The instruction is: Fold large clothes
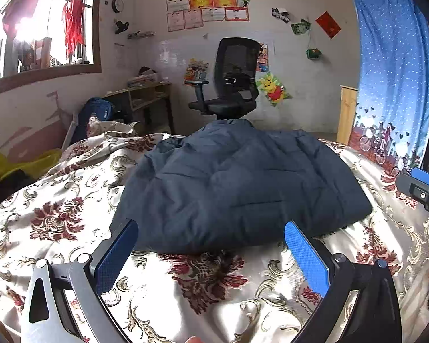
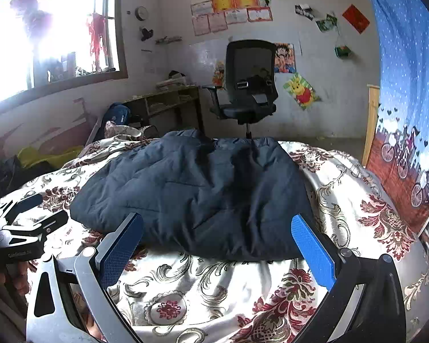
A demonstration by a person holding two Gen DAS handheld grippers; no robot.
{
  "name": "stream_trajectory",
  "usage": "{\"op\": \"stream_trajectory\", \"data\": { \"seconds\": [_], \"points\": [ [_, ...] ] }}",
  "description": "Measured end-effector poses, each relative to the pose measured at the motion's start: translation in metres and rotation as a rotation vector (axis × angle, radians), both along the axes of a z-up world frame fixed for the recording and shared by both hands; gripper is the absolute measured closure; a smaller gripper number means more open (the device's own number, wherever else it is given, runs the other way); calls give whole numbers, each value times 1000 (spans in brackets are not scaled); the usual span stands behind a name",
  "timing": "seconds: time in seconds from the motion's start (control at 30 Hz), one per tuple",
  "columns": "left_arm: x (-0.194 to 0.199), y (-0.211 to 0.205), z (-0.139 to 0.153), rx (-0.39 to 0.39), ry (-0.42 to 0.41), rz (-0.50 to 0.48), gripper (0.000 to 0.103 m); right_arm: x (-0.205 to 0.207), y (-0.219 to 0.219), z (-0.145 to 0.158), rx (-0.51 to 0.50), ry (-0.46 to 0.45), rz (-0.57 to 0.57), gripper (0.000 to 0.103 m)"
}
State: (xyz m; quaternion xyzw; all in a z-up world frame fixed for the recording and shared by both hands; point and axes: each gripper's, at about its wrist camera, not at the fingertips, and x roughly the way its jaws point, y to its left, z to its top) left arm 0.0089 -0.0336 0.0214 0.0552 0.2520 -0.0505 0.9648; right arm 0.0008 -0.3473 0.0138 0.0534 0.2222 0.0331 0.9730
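At the bottom of the left wrist view, the left gripper [image 1: 211,234] is hovering with its jaws spread wide apart and nothing between them, its blue pads [image 1: 306,260] framing the near edge of the dark blue padded jacket [image 1: 237,183]. The right gripper [image 2: 217,228] is sitting the same way at the bottom of its own view, jaws wide apart and gripping nothing, just short of the jacket's near edge.

The jacket is lying folded into a puffy block at the centre of both frames, resting on the floral bedspread [image 1: 57,223].

Each view is catching what the other is missing: the left camera is showing the right gripper at its right edge, while the right camera is showing the left gripper at its lower left, beside the jacket.

Beyond the bed, a black office chair [image 1: 231,83] is standing against the back wall in the upper middle, a wooden desk [image 1: 146,97] is sitting to its left under a bright window [image 1: 40,25], and a blue dotted curtain [image 1: 394,80] is hanging along the right side.
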Motion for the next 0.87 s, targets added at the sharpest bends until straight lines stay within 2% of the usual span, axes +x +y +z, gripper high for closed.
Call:
{"op": "stream_trajectory", "data": {
  "seconds": [0.2, 0.87],
  "points": [
    [-1, 1, -3, -8, 0, -7, 0, -5, 8, -3, -31, 0, 13, 1],
    [-5, -1, -6, -15, 16, -7, 0, -3, 3, -5, -14, 17, 9, 1]
  ]
}}
